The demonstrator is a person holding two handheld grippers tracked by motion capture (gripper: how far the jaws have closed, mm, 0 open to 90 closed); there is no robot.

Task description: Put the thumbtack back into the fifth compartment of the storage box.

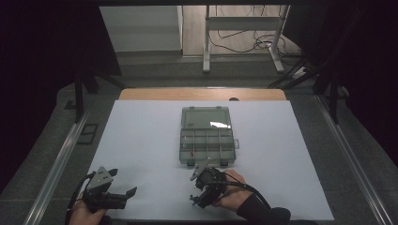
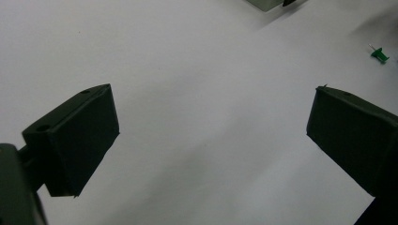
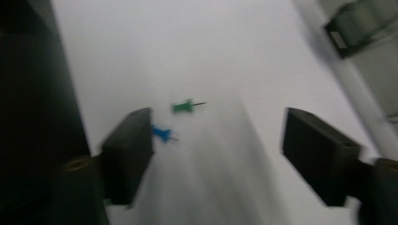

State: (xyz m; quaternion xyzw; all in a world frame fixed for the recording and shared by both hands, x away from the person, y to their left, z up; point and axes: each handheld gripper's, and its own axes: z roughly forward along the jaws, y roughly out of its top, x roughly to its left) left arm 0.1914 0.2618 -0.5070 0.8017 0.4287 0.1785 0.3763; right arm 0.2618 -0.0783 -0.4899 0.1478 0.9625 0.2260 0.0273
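Pushpins: two small pins, one green pushpin (image 3: 187, 107) and one blue pushpin (image 3: 162, 133), lying loose on the white desk (image 1: 141, 140), close together but apart.
Place relative to right fingers: blue pin just beside the tip of the left-hand finger (image 3: 127, 154) in the right gripper view, at its inner edge; whether it touches cannot be told through the blur. Green pin just beyond that fingertip, needle pointing toward the gap.
Right gripper (image 1: 202, 191): fingers partway open, nothing between the pads; both pins sit off-centre, toward one finger.
Left gripper (image 1: 119, 196): fingers spread wide, empty, hovering over bare desk; the green pin shows far off past its right-hand finger (image 2: 356, 136).
Organizer box (image 1: 206, 136): clear, lid open, compartments exposed, standing ahead of the right gripper on the desk; probable destination.
Step in hand (judged): closing in on one pin for a pick.
Method advised: choose one pin only; shift the fingers sideways until it lies midway in the gap. Lower until the tips nearly brush the desk, since the pins lie flat and low. Close on the plastic head, not the needle, which would slip or pivot.
Hazards: finger nudging the blue pin away; catching both pins together; scraping tips on the desk.
Handling note: light, smooth, rolls easily; a slow squeeze suits.
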